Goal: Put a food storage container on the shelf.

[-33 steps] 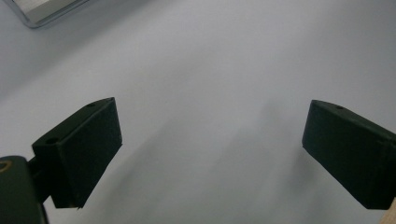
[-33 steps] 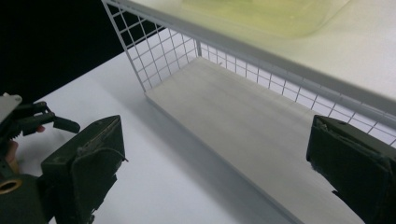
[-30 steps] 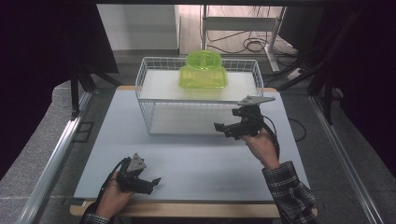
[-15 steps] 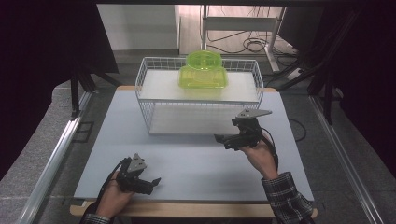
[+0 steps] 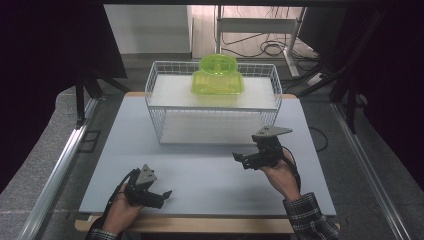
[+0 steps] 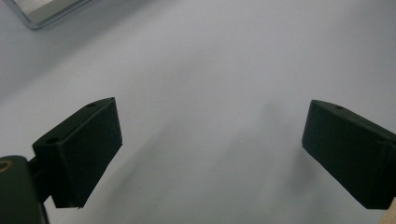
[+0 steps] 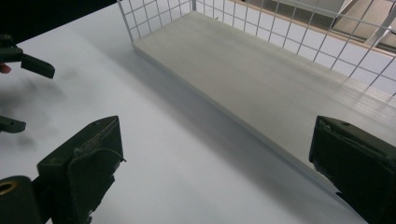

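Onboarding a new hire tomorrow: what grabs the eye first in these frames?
The bright green translucent container, sitting on the far side of the white wire basket at the table's back edge. Next, the two black grippers held over the bare grey table: the left gripper near the front edge, the right gripper just before the basket, both open and empty.

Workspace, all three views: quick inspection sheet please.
Surface: pale mat, bare apart from the basket.
Job's things: green container on a white board in the wire basket.
Clutter: nothing seen.
Grippers: left gripper open, low at the near edge, holding nothing; right gripper open, in front of the basket, holding nothing.
Cables: black cable trails from the right gripper; more on the floor behind.
Surroundings: dark curtains at the sides, metal rails.
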`<state>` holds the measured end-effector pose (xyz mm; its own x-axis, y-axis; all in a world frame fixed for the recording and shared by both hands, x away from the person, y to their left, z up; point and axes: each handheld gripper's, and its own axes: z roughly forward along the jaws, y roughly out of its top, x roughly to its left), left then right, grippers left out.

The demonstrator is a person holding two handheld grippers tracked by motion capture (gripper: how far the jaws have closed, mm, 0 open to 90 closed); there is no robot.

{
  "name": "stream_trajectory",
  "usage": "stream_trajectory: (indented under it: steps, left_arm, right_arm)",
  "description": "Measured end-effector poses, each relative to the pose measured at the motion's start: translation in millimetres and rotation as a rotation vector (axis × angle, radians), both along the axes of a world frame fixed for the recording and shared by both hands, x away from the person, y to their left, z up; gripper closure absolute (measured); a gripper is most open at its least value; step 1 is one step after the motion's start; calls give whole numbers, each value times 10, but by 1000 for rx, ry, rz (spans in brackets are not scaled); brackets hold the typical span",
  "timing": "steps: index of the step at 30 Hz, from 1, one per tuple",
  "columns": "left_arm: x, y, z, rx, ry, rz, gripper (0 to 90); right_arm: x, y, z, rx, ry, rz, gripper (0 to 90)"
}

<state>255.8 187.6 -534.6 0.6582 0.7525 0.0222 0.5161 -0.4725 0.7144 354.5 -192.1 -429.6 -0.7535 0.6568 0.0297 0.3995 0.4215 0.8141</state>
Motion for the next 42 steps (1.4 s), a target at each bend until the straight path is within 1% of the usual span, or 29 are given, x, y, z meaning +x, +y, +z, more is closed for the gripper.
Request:
stream_trajectory:
  steps: [5,8,15,19,29,36,39,42]
  left_arm:
    - [-3,1,1,-2,0,2,47]
    - [-4,1,1,0,-2,2,47]
    - [-3,0,0,3,-6,1,47]
    - [-3,-4,-2,9,-7,-2,48]
    - [-6,-23,-16,13,-5,0,50]
    - [-3,-26,-18,18,-6,-1,51]
    - [-2,-29,-21,19,-6,-2,51]
    - [-2,-33,-24,23,-5,-7,50]
  right_arm:
    - [-51,-36,-34,1,3,1,11]
    - [-89,-54,-43,5,-3,-1,7]
    - [-182,-105,-80,-6,-15,-5,7]
    - [-230,-169,-127,-9,-17,-14,7]
    - [-376,-414,-250,4,-15,-68,7]
    - [-443,-569,-350,9,-9,-105,7]
    - [-467,-617,-400,0,-2,-118,7]
    - [-485,-650,-458,-19,-3,-128,7]
